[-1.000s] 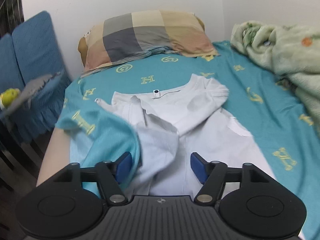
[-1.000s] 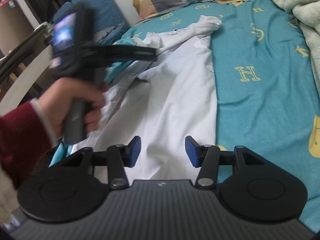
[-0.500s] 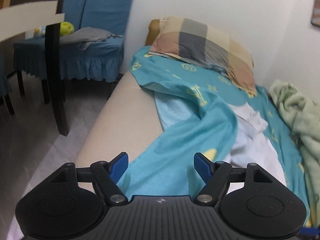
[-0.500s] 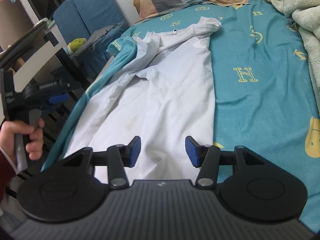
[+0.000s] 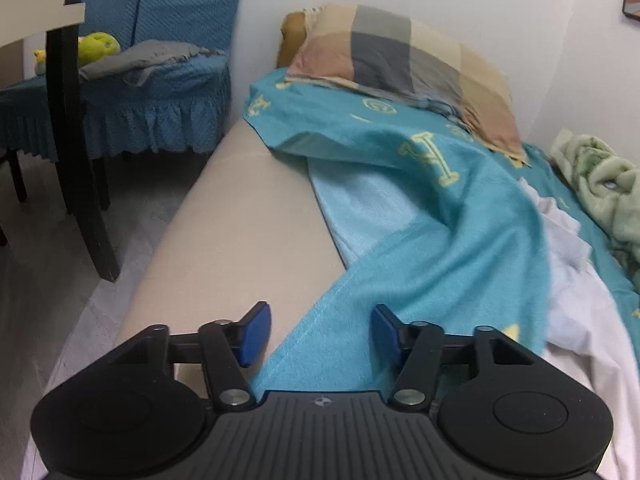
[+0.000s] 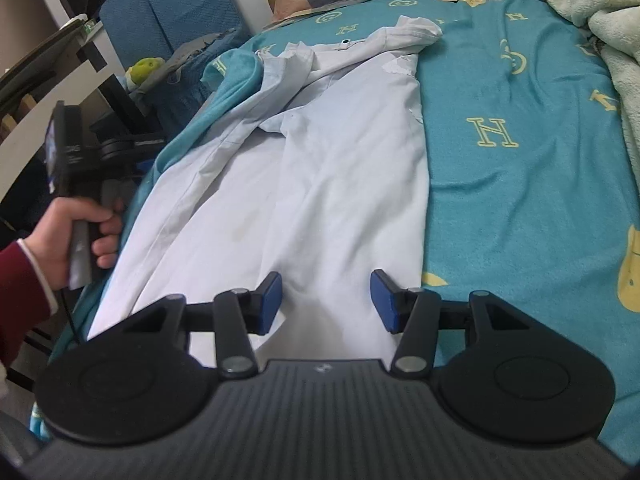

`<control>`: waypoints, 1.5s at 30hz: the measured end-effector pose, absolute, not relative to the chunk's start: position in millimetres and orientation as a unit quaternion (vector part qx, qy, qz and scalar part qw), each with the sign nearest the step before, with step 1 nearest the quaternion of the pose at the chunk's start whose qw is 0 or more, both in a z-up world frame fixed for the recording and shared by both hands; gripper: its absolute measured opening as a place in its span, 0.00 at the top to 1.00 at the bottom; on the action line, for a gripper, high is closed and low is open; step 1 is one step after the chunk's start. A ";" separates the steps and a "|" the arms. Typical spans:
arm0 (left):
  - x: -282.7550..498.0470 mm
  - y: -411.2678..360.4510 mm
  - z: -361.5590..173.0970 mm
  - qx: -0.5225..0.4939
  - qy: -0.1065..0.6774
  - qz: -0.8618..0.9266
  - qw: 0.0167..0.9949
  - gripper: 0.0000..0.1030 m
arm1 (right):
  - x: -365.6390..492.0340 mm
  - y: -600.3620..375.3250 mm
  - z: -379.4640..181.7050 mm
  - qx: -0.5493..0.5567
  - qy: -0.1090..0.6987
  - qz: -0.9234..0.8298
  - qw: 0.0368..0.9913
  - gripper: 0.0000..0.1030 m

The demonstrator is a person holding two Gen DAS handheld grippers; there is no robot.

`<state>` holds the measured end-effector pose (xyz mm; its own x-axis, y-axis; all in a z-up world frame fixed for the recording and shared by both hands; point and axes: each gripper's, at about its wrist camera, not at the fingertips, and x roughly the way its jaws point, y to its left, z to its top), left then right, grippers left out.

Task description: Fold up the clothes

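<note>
Since a second ago, left claw [image 5: 318, 334] swings off the white shirt [image 6: 320, 168] to the bed's teal sheet [image 5: 460, 240] edge, jaws wide, empty. Right claw [image 6: 326, 300] hovers wide over the shirt's hem.

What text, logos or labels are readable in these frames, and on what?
"H": yellow outlined letter, repeated across the teal bedsheet, clearest at.
Circled "G"-like yellow emblem on the same bedsheet: shape visible, not surely readable.
White print on the left gripper's body: too blurred to read.
Small round emblem on the right gripper's housing: no legible text.
Neck tag on the white shirt: too small to read.
</note>
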<state>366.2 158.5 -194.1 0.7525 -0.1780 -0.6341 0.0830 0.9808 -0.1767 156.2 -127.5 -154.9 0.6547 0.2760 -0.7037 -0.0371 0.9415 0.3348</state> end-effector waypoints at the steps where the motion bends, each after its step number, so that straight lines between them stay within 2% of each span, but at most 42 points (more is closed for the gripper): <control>1: 367.2 158.2 -195.2 -0.071 0.342 -0.067 0.935 0.50 | 157.2 -126.8 -155.5 0.145 0.405 0.088 0.898 0.49; 2: 368.1 157.7 -196.3 -0.073 0.339 -0.064 0.936 0.59 | 158.1 -126.0 -156.1 0.144 0.404 0.089 0.899 0.49; 3: 368.1 154.2 -196.7 -0.059 0.337 -0.063 0.938 0.78 | 158.9 -125.3 -156.5 0.142 0.403 0.089 0.900 0.49; 4: 367.8 150.6 -197.1 -0.046 0.337 -0.067 0.938 0.88 | 159.2 -124.7 -156.8 0.140 0.403 0.090 0.900 0.49; 6: 366.2 144.3 -196.0 -0.023 0.338 -0.069 0.938 0.98 | 159.8 -123.7 -157.3 0.138 0.401 0.090 0.901 0.49; 9: 362.3 137.1 -191.5 0.011 0.334 -0.056 0.941 0.99 | 159.1 -123.7 -156.4 0.136 0.399 0.090 0.902 0.49; 12: 356.4 147.9 -180.9 0.001 0.319 -0.019 0.948 0.99 | 157.0 -124.3 -155.1 0.135 0.398 0.088 0.903 0.50; 19: 325.7 228.8 -136.6 -0.083 0.264 0.150 0.949 0.99 | 149.9 -125.6 -150.3 0.134 0.393 0.086 0.905 0.49; 22: 312.2 266.5 -133.3 -0.099 0.259 0.232 0.932 0.99 | 149.4 -124.3 -149.6 0.133 0.392 0.089 0.906 0.49; 25: 307.0 298.6 -146.9 -0.106 0.284 0.294 0.906 0.99 | 150.5 -123.3 -150.9 0.133 0.393 0.091 0.905 0.49; 29: 311.7 303.8 -174.7 -0.098 0.339 0.278 0.893 0.98 | 153.3 -122.7 -152.2 0.135 0.393 0.092 0.905 0.49; 32: 312.5 301.6 -185.5 -0.086 0.370 0.262 0.887 0.94 | 156.2 -121.7 -151.7 0.138 0.392 0.093 0.905 0.49; 34: 306.9 290.5 -174.7 -0.080 0.368 0.239 0.895 0.83 | 156.7 -122.1 -148.9 0.144 0.387 0.097 0.905 0.49; 36: 292.2 276.8 -156.7 -0.078 0.359 0.216 0.905 0.67 | 156.4 -122.2 -145.0 0.150 0.380 0.100 0.907 0.49; 40: 263.0 235.7 -114.4 -0.090 0.345 0.161 0.920 0.61 | 150.7 -126.8 -130.8 0.155 0.350 0.107 0.918 0.49; 42: 243.8 211.7 -90.8 -0.105 0.336 0.130 0.927 0.50 | 147.4 -131.5 -123.3 0.164 0.335 0.109 0.921 0.49; 45: 201.4 163.9 -59.3 -0.116 0.323 0.081 0.936 0.44 | 144.1 -138.3 -111.9 0.180 0.316 0.115 0.924 0.49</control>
